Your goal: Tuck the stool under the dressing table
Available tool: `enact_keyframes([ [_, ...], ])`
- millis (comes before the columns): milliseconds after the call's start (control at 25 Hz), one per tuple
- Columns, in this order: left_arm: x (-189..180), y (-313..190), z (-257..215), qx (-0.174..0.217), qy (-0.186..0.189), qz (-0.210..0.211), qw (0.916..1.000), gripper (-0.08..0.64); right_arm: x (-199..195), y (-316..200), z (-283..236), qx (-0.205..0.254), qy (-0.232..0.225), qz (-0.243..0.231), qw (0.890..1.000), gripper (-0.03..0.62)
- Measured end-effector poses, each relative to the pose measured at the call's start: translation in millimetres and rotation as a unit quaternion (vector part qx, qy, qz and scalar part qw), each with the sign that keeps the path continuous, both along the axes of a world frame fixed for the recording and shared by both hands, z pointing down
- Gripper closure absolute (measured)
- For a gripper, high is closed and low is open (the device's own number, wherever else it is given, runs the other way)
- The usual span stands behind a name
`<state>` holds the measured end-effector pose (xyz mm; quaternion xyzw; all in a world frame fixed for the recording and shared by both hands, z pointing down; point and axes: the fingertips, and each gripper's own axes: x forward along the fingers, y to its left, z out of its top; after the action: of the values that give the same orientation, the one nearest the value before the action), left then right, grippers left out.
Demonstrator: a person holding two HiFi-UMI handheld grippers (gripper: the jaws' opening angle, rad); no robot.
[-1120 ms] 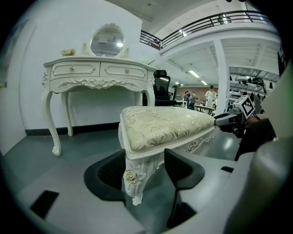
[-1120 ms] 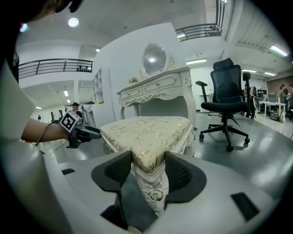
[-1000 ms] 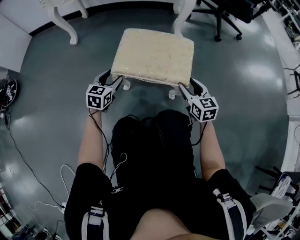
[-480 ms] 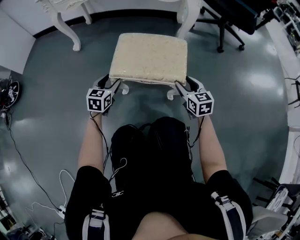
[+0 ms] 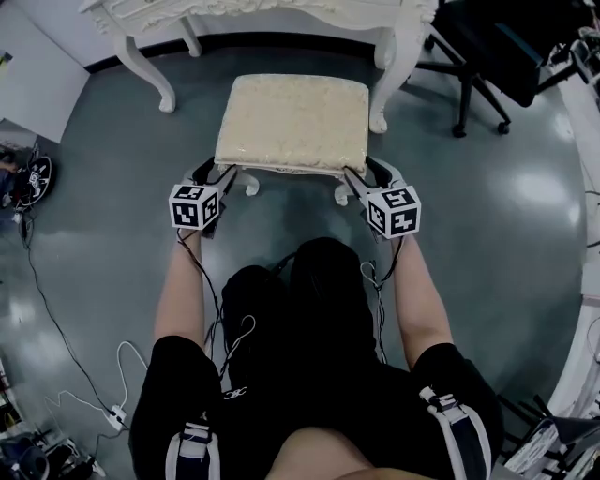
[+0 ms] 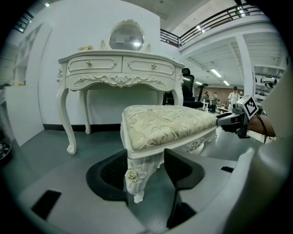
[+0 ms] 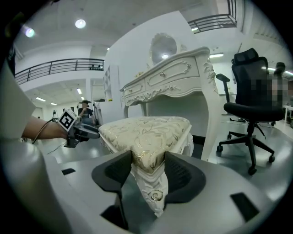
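Observation:
The cream-cushioned white stool [image 5: 292,122] stands on the grey floor just in front of the white dressing table [image 5: 281,14], its far edge between the table's front legs. My left gripper [image 5: 225,175] is shut on the stool's near-left corner. In the left gripper view the carved leg [image 6: 137,178] sits between the dark pads [image 6: 110,171]. My right gripper [image 5: 354,178] is shut on the near-right corner, where the cushion corner [image 7: 146,160] is pinched between its pads [image 7: 183,176]. Beyond the stool [image 6: 169,125] rises the dressing table [image 6: 119,68] with its mirror.
A black office chair [image 5: 487,56] stands right of the table, close to its right front leg [image 5: 384,94]. Cables [image 5: 56,328] trail over the floor at the left. The person's legs are directly behind the stool. A white wall panel [image 5: 37,84] is at the far left.
Both grippers and the stool have moved forward toward the dressing table; the table's front edge and legs now show at the top of the head view.

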<state>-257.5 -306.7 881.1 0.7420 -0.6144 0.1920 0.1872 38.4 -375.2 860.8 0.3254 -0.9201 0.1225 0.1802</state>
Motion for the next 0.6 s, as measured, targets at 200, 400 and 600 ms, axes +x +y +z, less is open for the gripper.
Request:
enact_keyframes([
  [200,-16,-37,-2,-0.016,0.002,-0.030,0.9994,0.298,-20,-54,-3,-0.002,0.004,-0.023,1.000,0.348],
  [400,-30,-63,-1,-0.025,0.007,-0.053,0.9982,0.298,-38,-93,-5,-0.009,0.015,-0.041,0.999,0.348],
  [600,-57,-89,-3,-0.028,0.006,-0.058,0.9979,0.302,-63,-119,-8,-0.012,0.015,-0.046,0.999,0.348],
])
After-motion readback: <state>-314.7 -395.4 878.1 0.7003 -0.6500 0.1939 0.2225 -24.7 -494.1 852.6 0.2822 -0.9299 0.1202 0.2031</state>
